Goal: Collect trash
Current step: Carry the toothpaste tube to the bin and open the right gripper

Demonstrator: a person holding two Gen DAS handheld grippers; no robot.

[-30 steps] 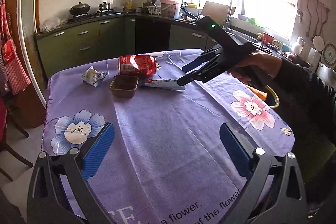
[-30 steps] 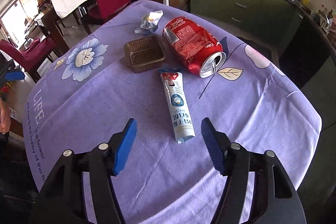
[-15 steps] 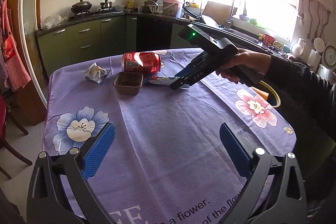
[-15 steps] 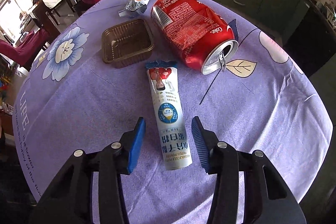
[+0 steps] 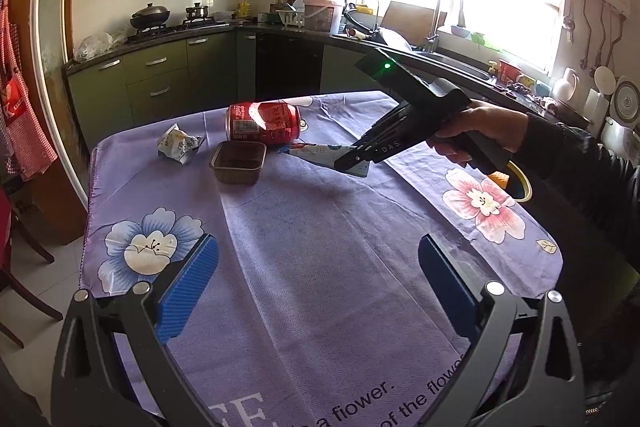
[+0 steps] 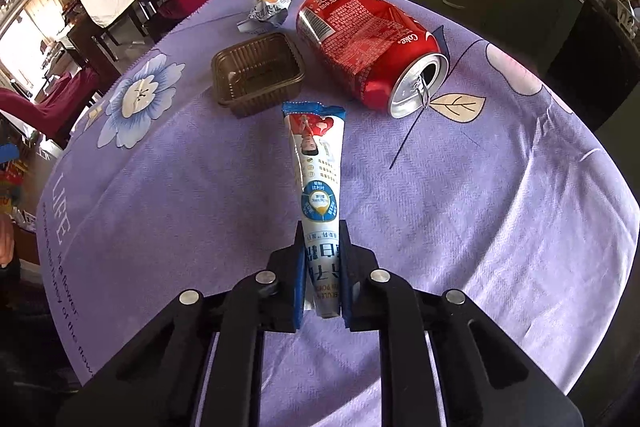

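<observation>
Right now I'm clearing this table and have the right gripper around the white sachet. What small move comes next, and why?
Probably finish the squeeze, then lift straight up. The right gripper is closing with the white sachet's near end between its pads, while the rest still lies on the purple tablecloth, close to the red Coke can and brown plastic tray.

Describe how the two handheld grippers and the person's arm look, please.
Both grippers are matte black plastic with blue textured pads and silver round pivot bolts: the left gripper and the right gripper. From the left wrist view, the right one has a pistol handle, a green light and white "DAS" lettering. The sleeve is dark.
</observation>
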